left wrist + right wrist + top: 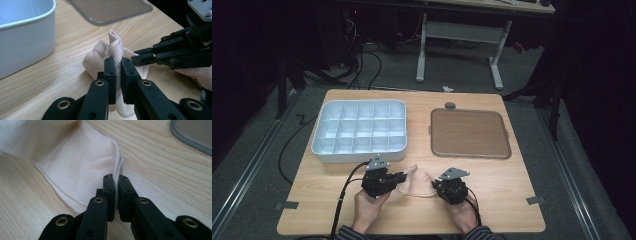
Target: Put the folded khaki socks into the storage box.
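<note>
Between the grippers: a pale sock (417,183) is stretched across the wooden table (507,200), just in front of the white compartment box (359,131), toward the person's edge.

Landmark: the compartment box is taken as reference; the brown lid (470,133) lies to its right, well apart from the sock.

Sock position: the cloth lies on the table in front of the box's near right corner, not touching the box wall.

Long axis: the sock is judged to run left to right, roughly parallel to the box's near wall, with one end at each gripper.

Left gripper (116,75): the jaws are closed down onto a ribbed, bunched part of the sock, which rises as a fold above the pads; only cloth is seen between them.

Right gripper (116,195): the jaws are pressed together on the thin doubled edge of the sock, with almost no gap left; the rest of the cloth is spread flat away from the pads.

Direction from fingers: from the left gripper the cloth extends away from the box's corner toward the right; from the right gripper it extends back toward the box.

Nearer hand: the left hand (368,210) is held closer to the box, so a carry toward a compartment is judged to fall to that side.

Turning relation: since both ends are pinched, the coming move is judged to depend on the two grippers being moved along or across that left-right axis together.
</note>
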Motion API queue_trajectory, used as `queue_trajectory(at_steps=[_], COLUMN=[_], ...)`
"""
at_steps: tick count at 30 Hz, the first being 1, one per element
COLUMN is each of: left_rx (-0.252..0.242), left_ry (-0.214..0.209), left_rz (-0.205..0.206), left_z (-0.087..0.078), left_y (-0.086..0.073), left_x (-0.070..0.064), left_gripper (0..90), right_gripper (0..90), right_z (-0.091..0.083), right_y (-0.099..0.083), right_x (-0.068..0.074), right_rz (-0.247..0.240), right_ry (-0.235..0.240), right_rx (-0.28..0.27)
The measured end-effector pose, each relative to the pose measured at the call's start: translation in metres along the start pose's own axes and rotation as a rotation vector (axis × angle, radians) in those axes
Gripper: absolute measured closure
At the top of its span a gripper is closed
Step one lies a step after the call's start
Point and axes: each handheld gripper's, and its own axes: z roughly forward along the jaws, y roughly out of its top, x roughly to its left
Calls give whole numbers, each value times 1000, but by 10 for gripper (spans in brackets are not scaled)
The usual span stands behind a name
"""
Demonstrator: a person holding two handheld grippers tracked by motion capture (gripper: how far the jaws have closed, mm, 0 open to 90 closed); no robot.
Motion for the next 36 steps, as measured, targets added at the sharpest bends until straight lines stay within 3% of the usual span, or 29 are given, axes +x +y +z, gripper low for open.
queue_trajectory(at_steps=[18, 26, 28, 36], left_rx=[26, 34, 46, 45], left_ry=[-16, -20, -16, -21], left_rz=[48, 33, 53, 59], left_z=[17, 26, 29, 34], left_y=[9, 7, 7, 7], left_x=[-10, -9, -11, -15], left_gripper=[840, 838, 838, 838], right_gripper=[856, 856, 856, 856], right_z=[6, 6, 6, 6], right_y=[4, 4, 4, 4], right_x=[-1, -1, -2, -2], right_rz=[-19, -24, -22, -22], right_ry=[22, 25, 29, 29], right_rx=[-4, -5, -6, -6])
